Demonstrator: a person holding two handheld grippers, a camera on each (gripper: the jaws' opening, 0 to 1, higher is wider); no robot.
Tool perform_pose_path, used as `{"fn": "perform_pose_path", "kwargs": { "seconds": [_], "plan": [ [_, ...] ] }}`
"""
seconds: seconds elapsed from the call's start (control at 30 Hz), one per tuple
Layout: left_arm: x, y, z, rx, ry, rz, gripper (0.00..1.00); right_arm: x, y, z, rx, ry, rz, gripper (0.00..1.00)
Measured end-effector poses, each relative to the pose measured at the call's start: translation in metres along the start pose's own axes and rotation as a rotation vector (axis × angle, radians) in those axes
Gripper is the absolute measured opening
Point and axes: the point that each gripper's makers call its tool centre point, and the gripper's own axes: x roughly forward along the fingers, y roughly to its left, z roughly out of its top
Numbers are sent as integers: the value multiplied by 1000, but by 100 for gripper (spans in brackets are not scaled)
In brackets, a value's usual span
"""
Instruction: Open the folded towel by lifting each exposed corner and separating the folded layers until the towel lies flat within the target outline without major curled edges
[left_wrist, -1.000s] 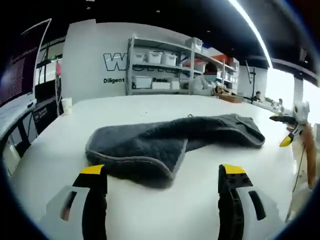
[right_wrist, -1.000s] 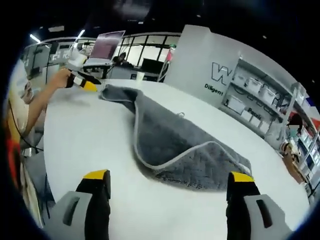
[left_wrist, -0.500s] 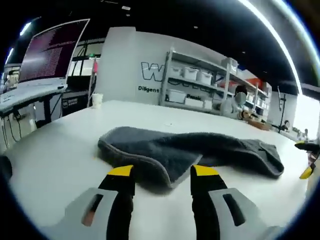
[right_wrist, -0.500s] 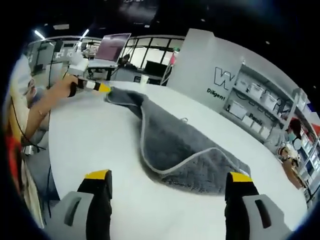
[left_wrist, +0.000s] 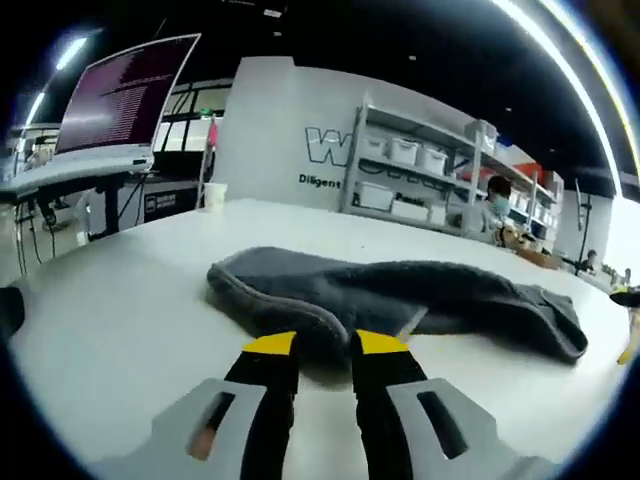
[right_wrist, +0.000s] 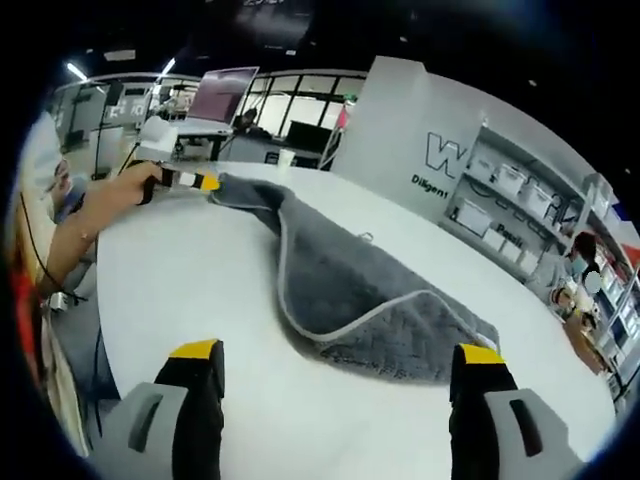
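A grey towel (left_wrist: 400, 295) is seen lying folded and rumpled on the white table (left_wrist: 120, 300), stretched between the two tools well in from the table's edges. The left hand-held gripper (left_wrist: 325, 345) is narrowed to a slim gap at the towel's near folded corner; whether cloth is already pinched cannot be told. In the right gripper view the right hand-held gripper (right_wrist: 335, 352) is held wide, just short of the pale-hemmed end of the towel (right_wrist: 370, 300), touching nothing. For this step to go well, only the top layer should be taken at the corner, so the fold beneath is left on the table. The lift is best made slowly and outward, so the layers are peeled apart rather than dragged.
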Motion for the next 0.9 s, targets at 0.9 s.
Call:
{"fn": "perform_pose_path", "kwargs": {
  "seconds": [0.9],
  "plan": [
    [-34,5,34,-168,-85,-198,2,-4,-5,-7,-1,21,-8,93]
  ]
}}
